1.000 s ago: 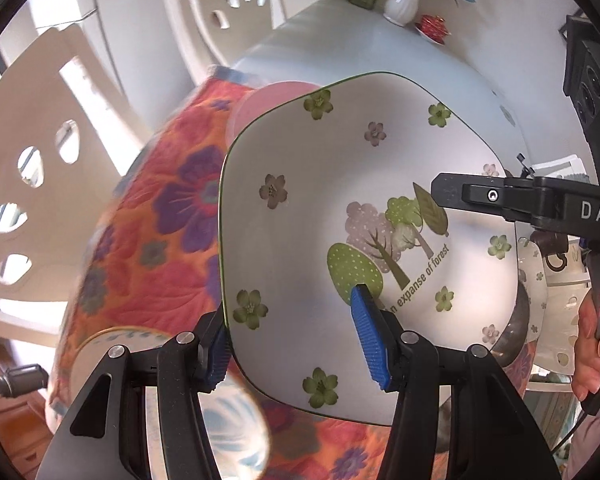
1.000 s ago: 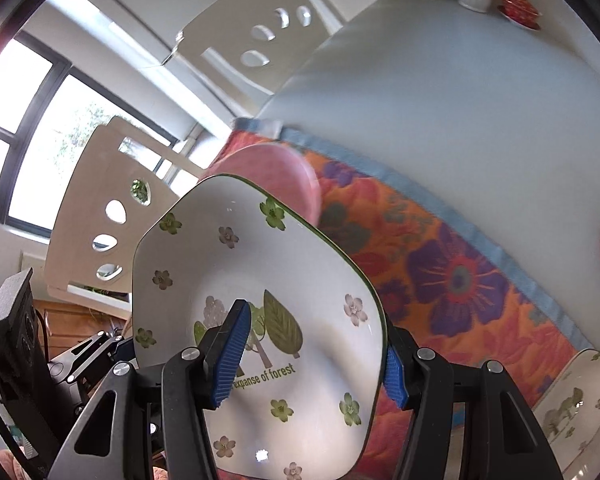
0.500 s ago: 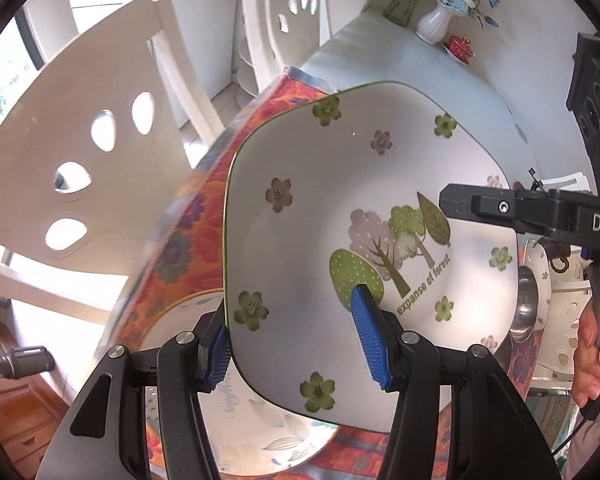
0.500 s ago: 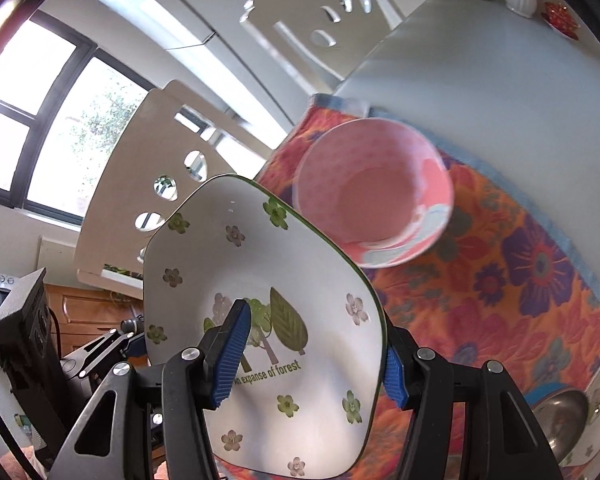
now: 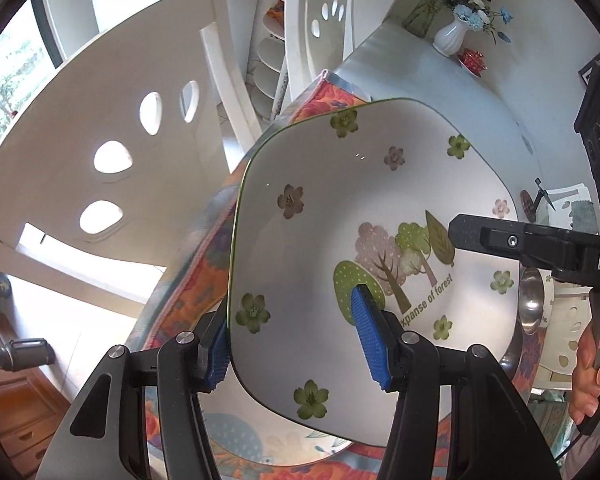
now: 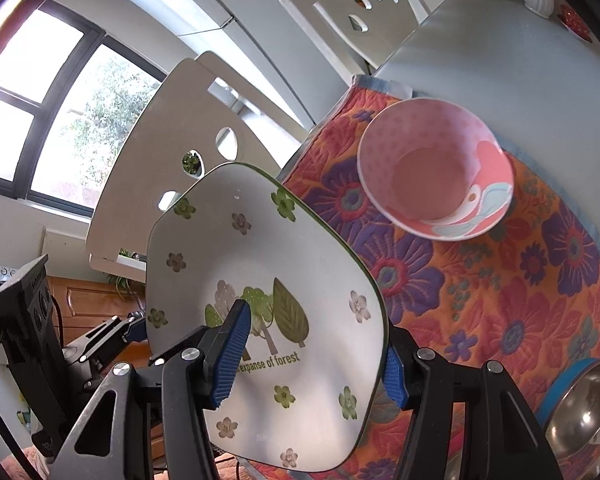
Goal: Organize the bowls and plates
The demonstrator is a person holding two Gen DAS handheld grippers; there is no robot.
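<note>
Both grippers pinch the same square plate (image 5: 364, 216), held up off the table and tilted. The left gripper (image 5: 296, 340) clamps one edge, its blue pads on either face of the plate; the right gripper (image 6: 312, 356) clamps the opposite edge the same way. The plate is white with a green rim, small flowers and a tree picture with lettering.

Below lies an orange mat (image 6: 500, 304) with big purple and red flowers, spread over a pale grey table (image 6: 500, 60). A pink bowl (image 6: 436, 176) sits upright on the mat near its far edge. A steel bowl (image 6: 580, 404) with a blue outside rests near the mat's near corner. In the left view another patterned plate (image 5: 244, 444) lies on the mat under the held one.

At the table's far end stand a white vase (image 5: 452, 36) with blue flowers and a small red dish (image 5: 474, 60). 2 white chairs (image 5: 112, 148) with oval cut-outs stand along the table's side. A dark-framed window (image 6: 52, 92) shows greenery outside.
</note>
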